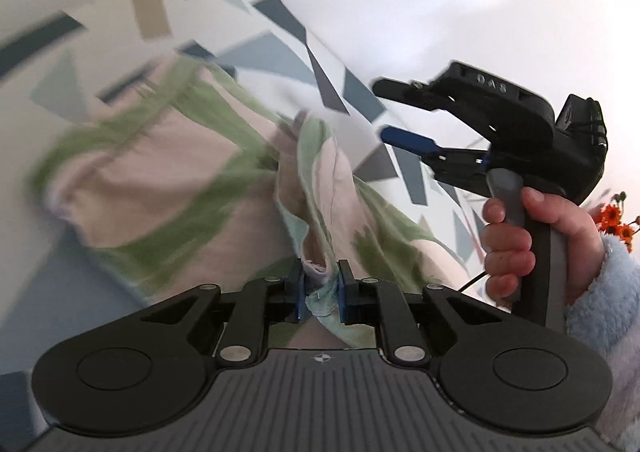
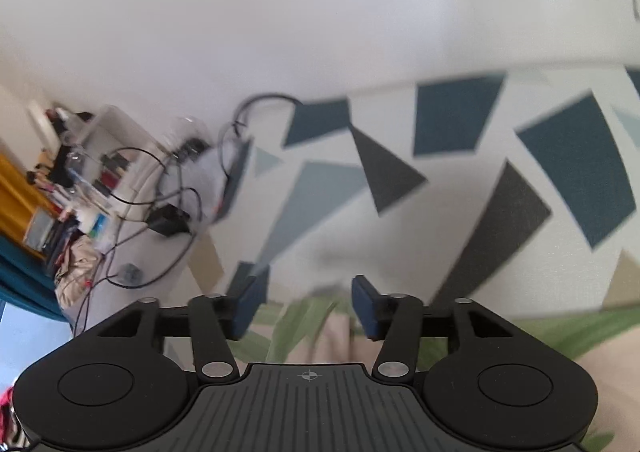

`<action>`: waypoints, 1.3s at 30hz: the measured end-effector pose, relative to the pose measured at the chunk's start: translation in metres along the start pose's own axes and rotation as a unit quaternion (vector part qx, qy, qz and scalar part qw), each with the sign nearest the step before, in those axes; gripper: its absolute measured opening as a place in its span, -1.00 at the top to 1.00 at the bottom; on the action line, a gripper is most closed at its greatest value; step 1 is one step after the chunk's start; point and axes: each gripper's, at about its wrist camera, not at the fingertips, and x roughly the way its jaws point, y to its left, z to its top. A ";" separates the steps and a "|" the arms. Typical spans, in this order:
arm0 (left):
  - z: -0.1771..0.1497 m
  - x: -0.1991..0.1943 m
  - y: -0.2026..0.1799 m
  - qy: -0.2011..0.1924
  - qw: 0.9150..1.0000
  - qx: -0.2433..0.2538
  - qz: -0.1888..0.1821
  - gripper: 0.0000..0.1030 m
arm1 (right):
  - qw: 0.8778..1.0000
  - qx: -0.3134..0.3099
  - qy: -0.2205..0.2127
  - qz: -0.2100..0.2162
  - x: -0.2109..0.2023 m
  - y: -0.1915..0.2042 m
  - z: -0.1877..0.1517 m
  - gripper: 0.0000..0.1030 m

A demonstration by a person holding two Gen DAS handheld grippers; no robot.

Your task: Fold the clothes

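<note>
The left gripper [image 1: 321, 288] pinches a bunched edge of the garment [image 1: 168, 172] — pink and green (blurred), stretching toward 10 o'clock over the patterned cloth [image 1: 280, 56]. Right gripper [image 2: 306, 306] — jaws spread, holding nothing.

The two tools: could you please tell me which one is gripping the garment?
The left tool: its blue pads are shut on a bunched edge of the pink-and-green garment. The right tool is open, its pads apart and holding nothing.
</note>
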 end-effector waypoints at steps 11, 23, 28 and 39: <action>-0.018 -0.014 0.007 0.005 0.999 -0.008 0.045 0.70 | 0.967 -0.248 0.063 -0.020 0.028 0.051 -0.030 -0.05; -0.021 -0.001 0.026 0.029 0.998 -0.042 0.040 0.69 | 0.921 -0.353 0.162 -0.013 0.067 0.078 -0.052 0.67; -0.017 -0.012 0.022 0.005 0.999 -0.028 0.035 0.69 | 0.947 -0.283 0.150 0.007 0.060 0.072 -0.038 0.81; 0.025 -0.076 0.027 -0.103 0.994 -0.034 0.023 0.70 | 0.960 -0.228 0.033 0.159 0.020 0.102 0.010 0.85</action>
